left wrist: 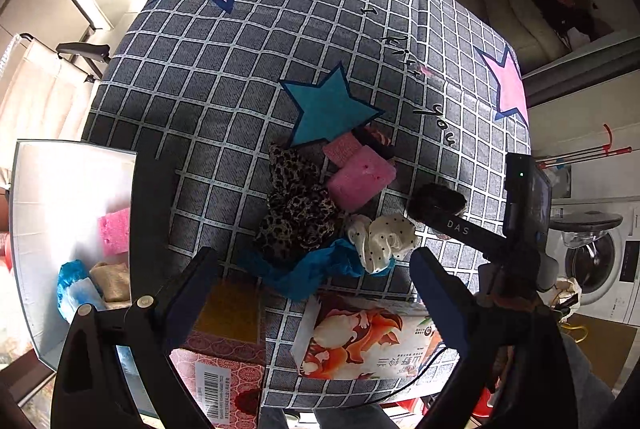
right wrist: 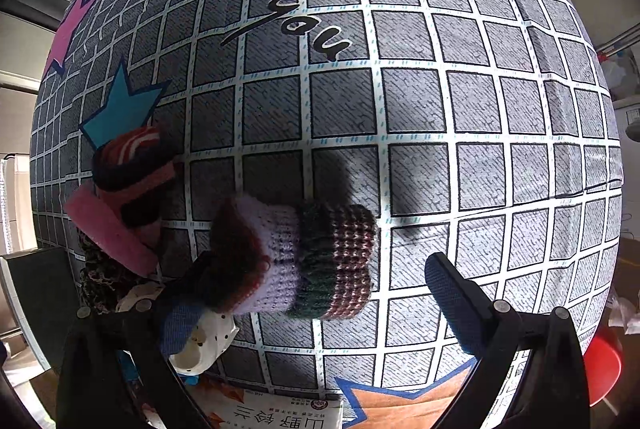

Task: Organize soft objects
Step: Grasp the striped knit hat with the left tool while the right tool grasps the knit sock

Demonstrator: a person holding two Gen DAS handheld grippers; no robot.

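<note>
The right gripper is seen with jaws apart, a knitted sock roll resting against its left finger above the checked tabletop. The left gripper is likewise held with jaws apart over the pile: leopard cloth, pink sponge, dotted cloth.

Two pink sponges, two grippers

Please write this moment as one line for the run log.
left gripper: open above pile | right gripper: open around knitted sock | white bin: partly filled

Blue cloth partly under leopard fabric and dotted cloth.
</note>
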